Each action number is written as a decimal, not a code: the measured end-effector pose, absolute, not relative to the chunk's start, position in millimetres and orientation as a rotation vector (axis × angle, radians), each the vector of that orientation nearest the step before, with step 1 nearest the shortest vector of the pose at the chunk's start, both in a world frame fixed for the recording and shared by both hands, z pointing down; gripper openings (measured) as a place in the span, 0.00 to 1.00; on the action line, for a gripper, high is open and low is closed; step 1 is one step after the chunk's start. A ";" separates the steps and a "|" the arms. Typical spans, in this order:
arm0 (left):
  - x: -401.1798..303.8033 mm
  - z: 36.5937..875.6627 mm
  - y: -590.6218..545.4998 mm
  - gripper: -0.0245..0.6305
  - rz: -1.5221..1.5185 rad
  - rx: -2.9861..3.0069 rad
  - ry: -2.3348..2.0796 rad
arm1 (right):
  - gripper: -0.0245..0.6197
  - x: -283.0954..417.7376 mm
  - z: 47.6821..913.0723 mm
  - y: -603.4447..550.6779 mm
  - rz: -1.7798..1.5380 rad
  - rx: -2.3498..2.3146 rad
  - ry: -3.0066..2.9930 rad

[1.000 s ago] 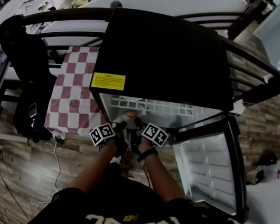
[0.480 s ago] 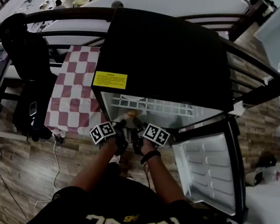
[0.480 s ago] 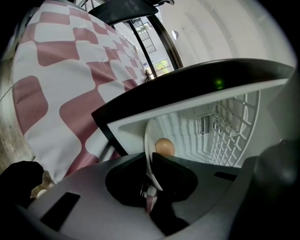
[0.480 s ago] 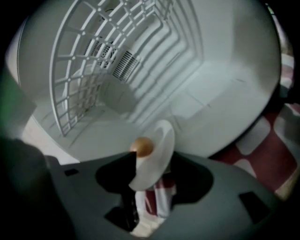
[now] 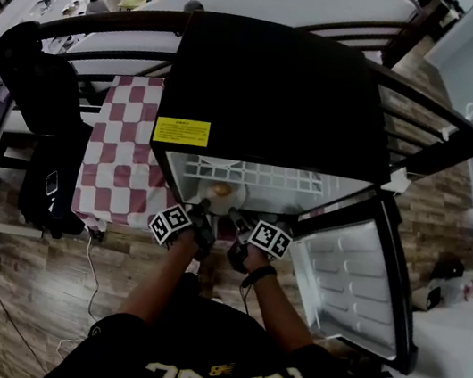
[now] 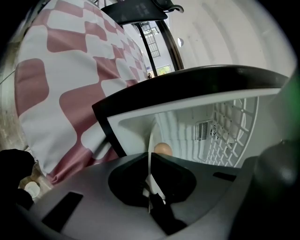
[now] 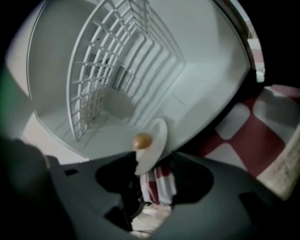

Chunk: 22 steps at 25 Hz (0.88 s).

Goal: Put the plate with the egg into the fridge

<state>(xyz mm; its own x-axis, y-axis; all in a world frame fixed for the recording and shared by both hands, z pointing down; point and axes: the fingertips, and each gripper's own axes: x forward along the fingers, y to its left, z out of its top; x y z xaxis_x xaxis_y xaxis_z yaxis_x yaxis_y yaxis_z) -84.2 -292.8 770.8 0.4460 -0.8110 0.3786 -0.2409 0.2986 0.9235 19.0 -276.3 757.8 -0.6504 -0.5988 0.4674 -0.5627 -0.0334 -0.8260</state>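
A white plate (image 5: 222, 197) carrying a brown egg (image 5: 220, 191) sits in the mouth of the open black fridge (image 5: 272, 90), below its wire shelf (image 5: 248, 175). My left gripper (image 5: 202, 216) holds the plate by its near rim. In the left gripper view the plate (image 6: 150, 154) stands edge-on between the jaws, which are closing tight on it, with the egg (image 6: 162, 149) just beyond. My right gripper (image 5: 237, 226) is off the plate, jaws spread wide. In the right gripper view the plate (image 7: 154, 140) and egg (image 7: 142, 140) lie just ahead of the open right gripper (image 7: 154, 187).
The fridge door (image 5: 357, 277) hangs open to the right with white shelves inside. A red-and-white checked cloth (image 5: 120, 154) covers a table left of the fridge. A dark jacket on a chair (image 5: 40, 95) stands further left. A curved railing (image 5: 112, 21) runs behind.
The plate with the egg has gone forward into the fridge opening. My right gripper has let go of the plate and drawn back to the right. The left gripper still holds the rim.
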 end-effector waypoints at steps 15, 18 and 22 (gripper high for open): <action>-79.7 772.7 -287.3 0.26 -0.494 1.301 -1.081 | 0.40 37.3 765.5 -244.4 -1.817 -1.264 2.040; -80.2 772.2 -281.7 0.36 -0.432 1.340 -1.093 | 0.40 38.3 764.0 -242.3 -1.780 -1.281 2.086; -87.1 772.7 -265.2 0.37 -0.322 1.457 -1.120 | 0.40 41.3 759.5 -241.5 -1.666 -1.338 2.225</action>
